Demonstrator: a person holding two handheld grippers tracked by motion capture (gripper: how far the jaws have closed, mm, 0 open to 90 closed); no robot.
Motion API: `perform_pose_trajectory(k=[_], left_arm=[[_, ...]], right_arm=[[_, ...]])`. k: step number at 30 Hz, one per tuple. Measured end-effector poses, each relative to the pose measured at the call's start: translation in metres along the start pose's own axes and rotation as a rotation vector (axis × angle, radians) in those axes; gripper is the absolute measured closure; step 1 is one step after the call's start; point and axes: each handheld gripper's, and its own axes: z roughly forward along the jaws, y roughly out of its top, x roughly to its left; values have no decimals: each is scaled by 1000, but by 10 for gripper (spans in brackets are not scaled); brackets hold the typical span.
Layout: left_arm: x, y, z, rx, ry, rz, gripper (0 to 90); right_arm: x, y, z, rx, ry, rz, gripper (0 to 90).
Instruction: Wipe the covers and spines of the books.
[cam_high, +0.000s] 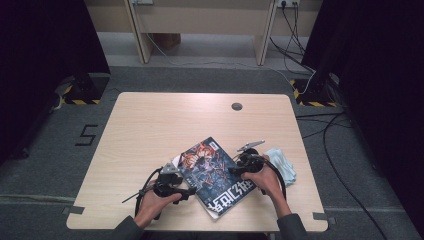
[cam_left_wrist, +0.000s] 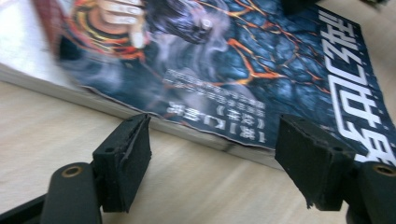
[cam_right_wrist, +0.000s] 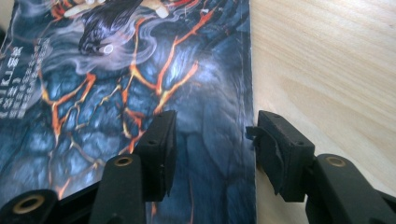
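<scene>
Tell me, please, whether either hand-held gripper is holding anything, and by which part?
Nothing is held: both the left hand-held gripper and the right hand-held gripper stand open at the magazine's edges.

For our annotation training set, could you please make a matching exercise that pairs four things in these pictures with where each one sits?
Things:
1. magazine
2. left claw
3. pale blue cloth
4. round grey grommet

Places:
A. far part of the table, apart from everything else
B. open at the magazine's left edge
C. right of the right claw
D. flat on the table between both claws

Pairs: 1-D, 2-B, 3-C, 4-A
</scene>
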Motion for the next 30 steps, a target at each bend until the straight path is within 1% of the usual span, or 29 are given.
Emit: perform_pose_trajectory(k=[2,5,7,9,10,11,12,13,15,16,18,20,24,26,27,28,30], left_arm=[[-2,0,1,-6,3,-10,242],[-1,0,2,-15,1,-24,232],[0,0,2,-22,11,-33,231],[1,0,2,-26,30,-22,230],[2,0,2,-25,36,-17,232],[2,1,2,-17,42,7,232],[1,1,2,-1,49,37,231],[0,1,2,8,52,57,225],[-1,1,3,10,60,62,215],[-2,0,3,8,67,69,216],[-3,0,3,13,77,90,214],[-5,0,3,30,79,116,196],[-6,-1,3,35,83,126,185],[-7,-1,3,39,89,131,182],[-7,-1,3,41,95,136,181],[-8,-2,3,40,100,138,180],[-8,-2,2,41,104,138,179]], right_arm=[[0,1,1,-9,1,17,492],[1,1,2,-15,-5,21,482],[2,-1,1,-19,-2,40,484],[2,-2,0,-17,10,46,501],[2,-3,-1,-17,19,56,512],[2,-4,-1,-22,33,69,518],[2,-5,-1,-29,39,85,535],[2,-6,-1,-37,38,93,546],[2,-6,-1,-38,43,100,569],[1,-5,-1,-40,46,113,577],[-1,-5,0,-50,56,124,578],[-2,-5,1,-55,68,137,577],[-1,-4,-2,-87,83,157,578],[-3,-3,-6,-127,118,190,609],[-2,-3,-7,-142,129,197,625],[-1,-2,-11,-159,136,192,653],[4,3,-18,-167,135,154,673]])
